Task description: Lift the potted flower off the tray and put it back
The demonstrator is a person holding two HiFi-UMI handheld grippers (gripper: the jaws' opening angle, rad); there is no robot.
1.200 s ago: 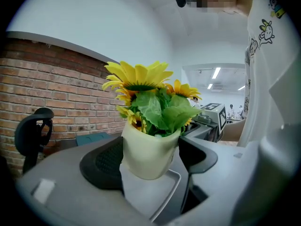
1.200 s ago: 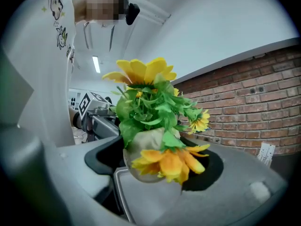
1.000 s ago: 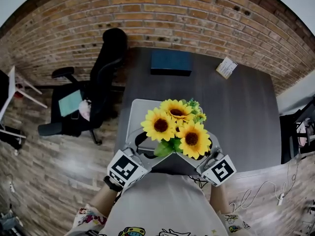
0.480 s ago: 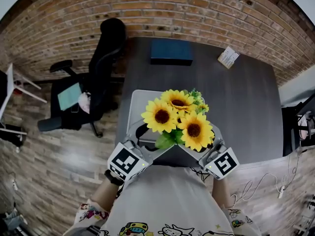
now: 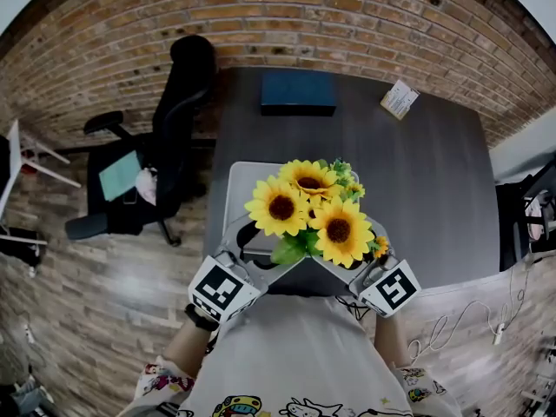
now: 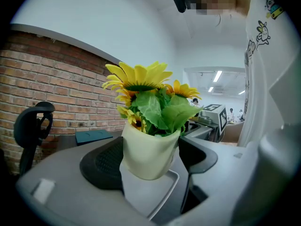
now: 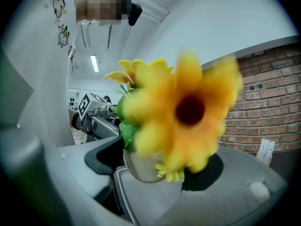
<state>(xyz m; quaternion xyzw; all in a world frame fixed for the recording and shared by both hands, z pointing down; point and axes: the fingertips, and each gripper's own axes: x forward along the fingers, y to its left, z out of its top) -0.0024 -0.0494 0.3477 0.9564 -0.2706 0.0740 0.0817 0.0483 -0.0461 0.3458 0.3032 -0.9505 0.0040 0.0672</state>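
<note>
From the head view the potted flower (image 5: 308, 211) shows only its three yellow blooms and some green leaves. They cover the pot itself, and also the tips of the left tongs (image 5: 261, 250) and the right tongs (image 5: 352, 261), which come in from the near left and near right. Only the far left part of the tray (image 5: 239, 194) is bare there; it lies at the near edge of the worktop (image 5: 417, 207), left of the middle. The left gripper view gives what the head view hides: a cream pot, tilted a little, with the left tongs spread wide and clamped on it, one black pad (image 6: 101, 166) against each side. In that view the pot's rounded base seems to hang just clear of the pale tray, though the gap is hard to judge. In the right gripper view a blurred bloom (image 7: 190, 109) fills the middle and hides much of the pot. The right tongs are also wide apart and clamped on the pot; the inner pad (image 7: 101, 157) is against it, while contact at the other pad is covered by petals. Only the head view shows the far edge of the worktop, with a dark box (image 5: 298, 92) and a small card (image 5: 400, 99) toward the far right corner, and an office chair (image 5: 165, 146) off the left edge.
</note>
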